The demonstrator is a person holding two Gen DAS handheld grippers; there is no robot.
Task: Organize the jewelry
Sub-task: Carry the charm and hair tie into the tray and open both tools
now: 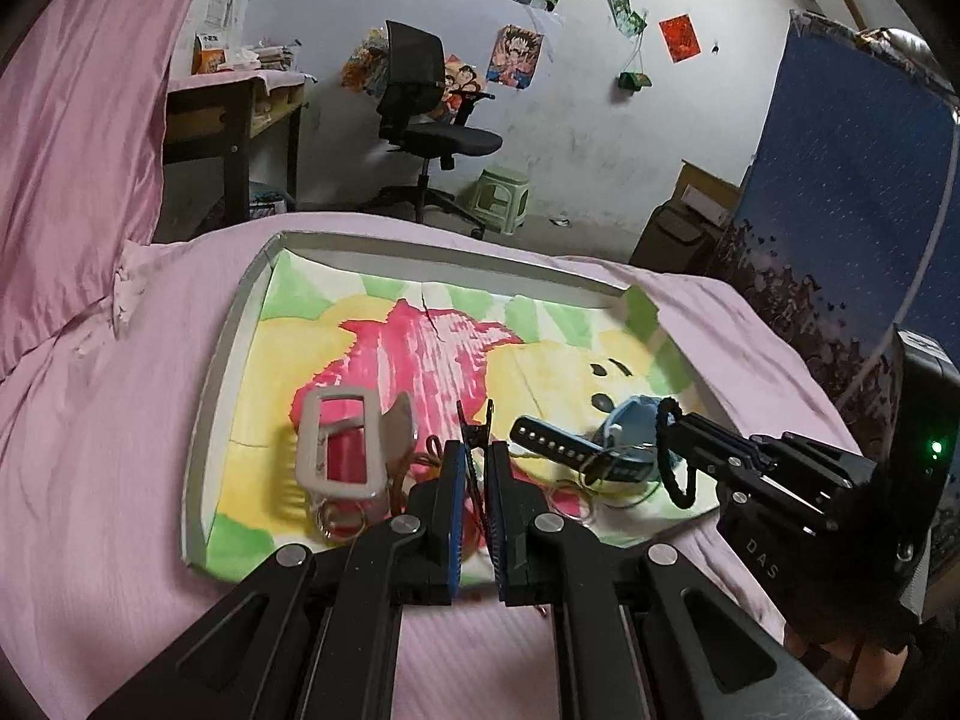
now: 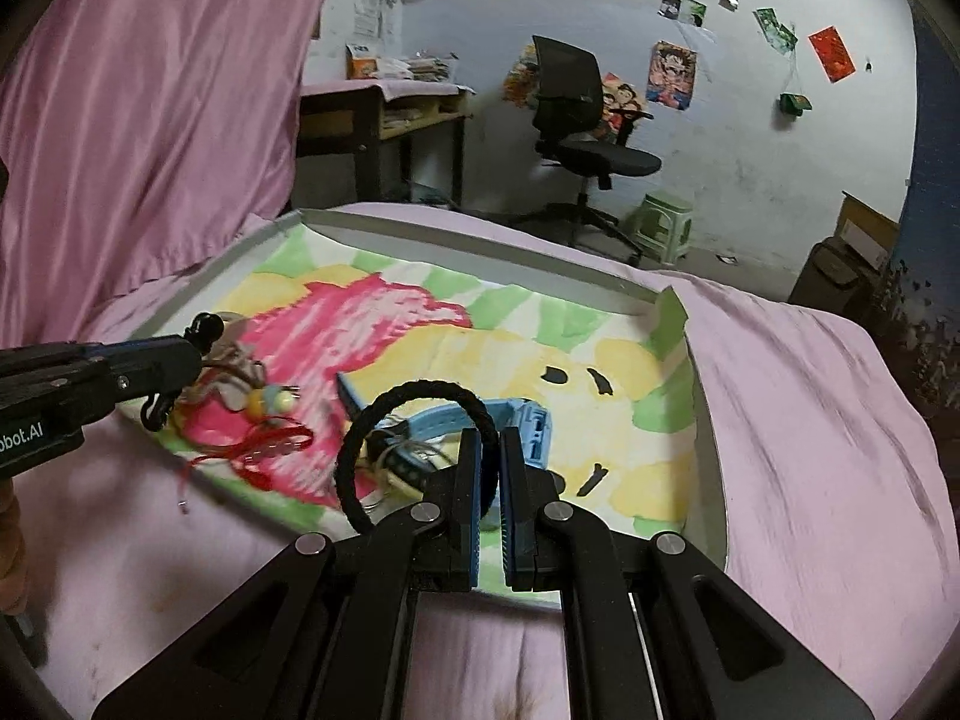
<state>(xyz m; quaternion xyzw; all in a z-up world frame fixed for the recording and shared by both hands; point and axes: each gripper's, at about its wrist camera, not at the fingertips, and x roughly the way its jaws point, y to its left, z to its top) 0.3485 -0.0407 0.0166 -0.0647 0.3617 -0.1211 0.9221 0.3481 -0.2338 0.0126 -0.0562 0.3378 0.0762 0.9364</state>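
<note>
Nearest to you, your left gripper (image 1: 475, 468) is clamping a thin black hair clip (image 1: 477, 429) between its blue pads, over the near edge of the tray (image 1: 204, 420). Your right gripper (image 2: 489, 468) is pinching a black braided hair tie (image 2: 384, 408), whose loop is standing up to the left of the fingers. Lettering reading "DAS" is showing on the right gripper's body in the left wrist view, and "bot.AI" on the left gripper's body in the right wrist view.

Inside the tray, on a lining painted pink, yellow and green, you are seeing a grey claw clip (image 1: 342, 444) at the left, a red cord with tassel (image 2: 264, 450) beside it, and a blue watch (image 2: 516, 420) lying near the right gripper.

The tray is resting on a bed covered by a pink sheet (image 1: 90, 420). Beyond it, a green stool (image 1: 503, 195), a black office chair (image 1: 432, 120) and a bench (image 1: 234, 114) piled with papers are standing against a white wall (image 1: 600, 108) bearing cartoon posters; their writing is too small to read.
</note>
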